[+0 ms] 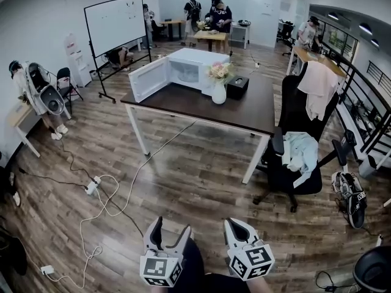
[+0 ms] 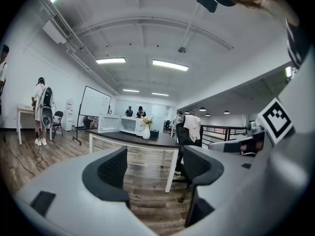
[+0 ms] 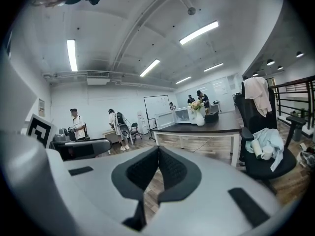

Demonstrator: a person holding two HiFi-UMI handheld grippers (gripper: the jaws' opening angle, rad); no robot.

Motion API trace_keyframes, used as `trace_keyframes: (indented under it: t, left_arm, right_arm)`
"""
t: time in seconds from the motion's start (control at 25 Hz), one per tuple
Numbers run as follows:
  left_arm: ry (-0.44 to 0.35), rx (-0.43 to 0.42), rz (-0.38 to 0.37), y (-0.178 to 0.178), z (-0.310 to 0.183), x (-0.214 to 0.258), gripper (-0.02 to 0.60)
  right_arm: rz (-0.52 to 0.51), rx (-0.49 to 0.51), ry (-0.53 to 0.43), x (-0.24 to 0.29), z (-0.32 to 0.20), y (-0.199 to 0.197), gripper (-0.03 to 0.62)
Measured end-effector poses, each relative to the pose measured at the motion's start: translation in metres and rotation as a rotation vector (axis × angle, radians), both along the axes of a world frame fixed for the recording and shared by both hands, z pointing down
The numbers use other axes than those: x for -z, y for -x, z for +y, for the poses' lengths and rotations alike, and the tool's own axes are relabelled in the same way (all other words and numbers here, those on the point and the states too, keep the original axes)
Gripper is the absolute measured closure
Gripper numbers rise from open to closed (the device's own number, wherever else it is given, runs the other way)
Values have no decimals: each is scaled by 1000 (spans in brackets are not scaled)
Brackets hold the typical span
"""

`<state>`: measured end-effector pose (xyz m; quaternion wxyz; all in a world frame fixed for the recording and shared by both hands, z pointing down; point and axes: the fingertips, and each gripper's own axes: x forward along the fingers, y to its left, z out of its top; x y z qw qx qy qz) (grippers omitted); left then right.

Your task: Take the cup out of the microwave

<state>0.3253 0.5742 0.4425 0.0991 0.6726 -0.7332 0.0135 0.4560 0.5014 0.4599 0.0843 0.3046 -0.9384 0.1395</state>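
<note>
Far across the room, the white microwave (image 1: 194,66) stands on the dark table (image 1: 183,105) with its door (image 1: 148,78) swung open to the left. I cannot make out a cup inside its cavity from here. It also shows small in the left gripper view as the microwave (image 2: 129,125) and in the right gripper view as the microwave (image 3: 182,114). My left gripper (image 1: 171,226) (image 2: 152,166) is low at the near edge, open and empty. Beside it, my right gripper (image 1: 235,223) (image 3: 157,154) is shut with nothing between its pads.
A white vase of flowers (image 1: 219,90) and a black box (image 1: 237,87) sit on the table by the microwave. A black office chair (image 1: 293,157) draped with clothes stands right of the table. Cables and a power strip (image 1: 93,187) lie on the wood floor at left. A whiteboard (image 1: 115,24) and people stand farther back.
</note>
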Motion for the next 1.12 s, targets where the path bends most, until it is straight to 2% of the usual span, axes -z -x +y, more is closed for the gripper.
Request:
trace_keyframes:
  t: [0.2,0.36,0.76,1.12]
  left_arm:
    - [-7,22,17,33,-32,-5,212]
    - [5,41,14,73,-68,-5,193]
    - [-14,-19,16,159,-161,13,193]
    - [-28,-50,26,233,-214,9,193]
  right_arm:
    - [7,-4,13,-7,-32,24,602]
    - [17,-4,4,-6,-68,59,602]
    - [-7,-25,-10,14,-167,156,602]
    - [-14,-55,-19,13,-221,228,602]
